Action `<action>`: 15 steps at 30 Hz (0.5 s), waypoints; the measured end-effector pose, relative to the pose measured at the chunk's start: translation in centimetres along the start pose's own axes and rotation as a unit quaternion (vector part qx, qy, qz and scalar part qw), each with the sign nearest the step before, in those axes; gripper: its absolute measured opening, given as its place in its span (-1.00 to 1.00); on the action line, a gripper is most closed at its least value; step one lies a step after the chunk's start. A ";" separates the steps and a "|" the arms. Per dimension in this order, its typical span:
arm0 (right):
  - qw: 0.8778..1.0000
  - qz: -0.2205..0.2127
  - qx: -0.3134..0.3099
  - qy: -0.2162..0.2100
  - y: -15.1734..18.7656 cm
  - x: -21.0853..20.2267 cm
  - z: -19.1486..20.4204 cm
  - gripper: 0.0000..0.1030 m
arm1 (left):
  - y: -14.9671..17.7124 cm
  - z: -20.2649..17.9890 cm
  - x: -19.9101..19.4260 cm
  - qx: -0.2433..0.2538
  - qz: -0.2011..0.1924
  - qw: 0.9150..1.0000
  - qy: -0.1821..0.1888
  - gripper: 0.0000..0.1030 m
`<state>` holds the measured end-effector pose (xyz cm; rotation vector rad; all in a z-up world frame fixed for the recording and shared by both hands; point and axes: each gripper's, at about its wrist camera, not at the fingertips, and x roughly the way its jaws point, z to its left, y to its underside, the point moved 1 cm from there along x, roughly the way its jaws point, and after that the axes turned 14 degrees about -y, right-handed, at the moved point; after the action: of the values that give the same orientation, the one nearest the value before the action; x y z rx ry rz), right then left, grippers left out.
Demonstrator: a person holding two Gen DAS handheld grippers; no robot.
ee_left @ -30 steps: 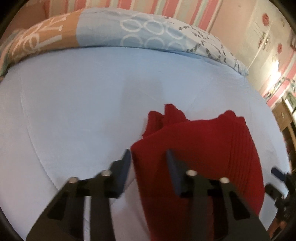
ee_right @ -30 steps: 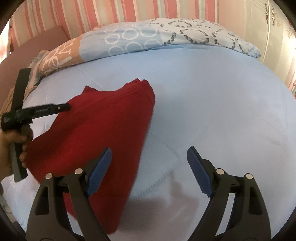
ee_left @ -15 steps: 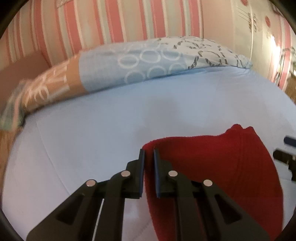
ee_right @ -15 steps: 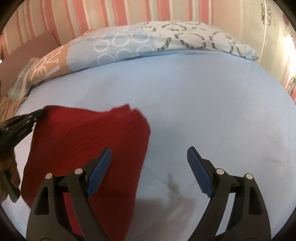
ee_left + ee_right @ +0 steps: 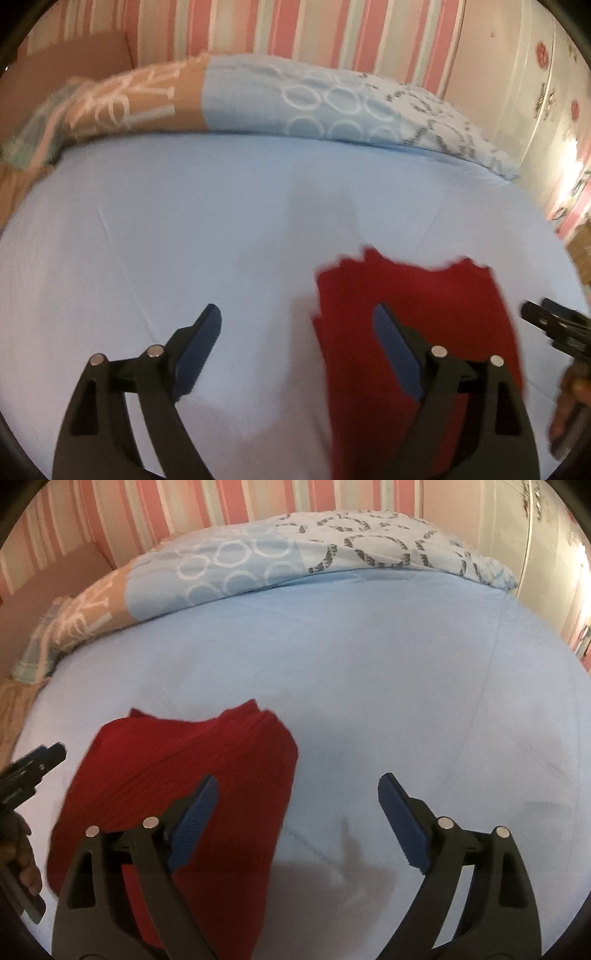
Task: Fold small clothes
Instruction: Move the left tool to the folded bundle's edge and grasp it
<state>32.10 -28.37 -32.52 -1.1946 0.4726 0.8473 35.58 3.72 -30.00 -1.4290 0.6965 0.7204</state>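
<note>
Red garment point(image 5: 413, 314) now lies released; left claw point(image 5: 295, 343) opening empty

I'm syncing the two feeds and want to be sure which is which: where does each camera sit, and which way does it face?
Left wrist: rides the left tongs, looking down and forward over the blue bedsheet; its own two fingers are spreading apart with nothing between them, the right tongs at the right edge.
Right wrist: rides the right tongs, same heading; its fingers spread apart, empty, the left tongs and the hand holding them at the left edge.
Shared: the folded red garment, the patterned duvet and the striped wall.
</note>
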 end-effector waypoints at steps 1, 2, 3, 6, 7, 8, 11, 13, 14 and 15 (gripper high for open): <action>1.000 -0.002 -0.002 -0.003 0.6 -0.8 0.1 0.73 | 0.7 -0.1 -0.8 0.007 0.005 1.000 0.009 0.65; 1.000 -0.004 -0.002 -0.002 1.0 -1.3 0.2 0.73 | 2.0 -0.4 -1.8 0.019 0.011 1.000 0.016 0.65; 1.000 -0.008 -0.002 0.001 1.8 -2.1 0.4 0.74 | 2.8 -0.9 -2.4 0.027 0.016 0.999 0.026 0.65; 1.000 -0.010 -0.010 0.002 3.6 -3.4 1.2 0.75 | 5.4 -2.1 -3.1 0.050 0.026 0.998 0.030 0.65; 1.000 -0.008 -0.011 0.000 4.1 -3.6 1.4 0.76 | 6.2 -2.3 -3.0 0.044 0.034 0.998 0.040 0.65; 1.000 -0.001 -0.012 -0.005 4.9 -3.7 1.7 0.76 | 6.9 -2.3 -2.8 0.032 0.047 0.997 0.052 0.65; 1.000 0.008 -0.015 -0.007 6.0 -3.7 2.5 0.76 | 9.4 -2.8 -0.9 0.018 0.090 0.994 0.057 0.66; 1.000 0.013 -0.019 -0.009 6.8 -3.7 3.2 0.76 | 11.2 -2.2 0.9 -0.007 0.126 0.990 0.066 0.69; 1.000 0.015 -0.022 -0.011 7.0 -3.6 3.6 0.76 | 11.5 -1.9 1.0 -0.025 0.122 0.989 0.075 0.70; 0.999 0.016 -0.024 -0.015 7.4 -3.6 4.0 0.76 | 11.6 -1.9 0.9 -0.029 0.118 0.990 0.076 0.71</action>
<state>23.72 -24.84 -33.14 -1.2197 0.4499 0.9077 27.00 2.03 -37.84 -1.4799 0.9818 0.8248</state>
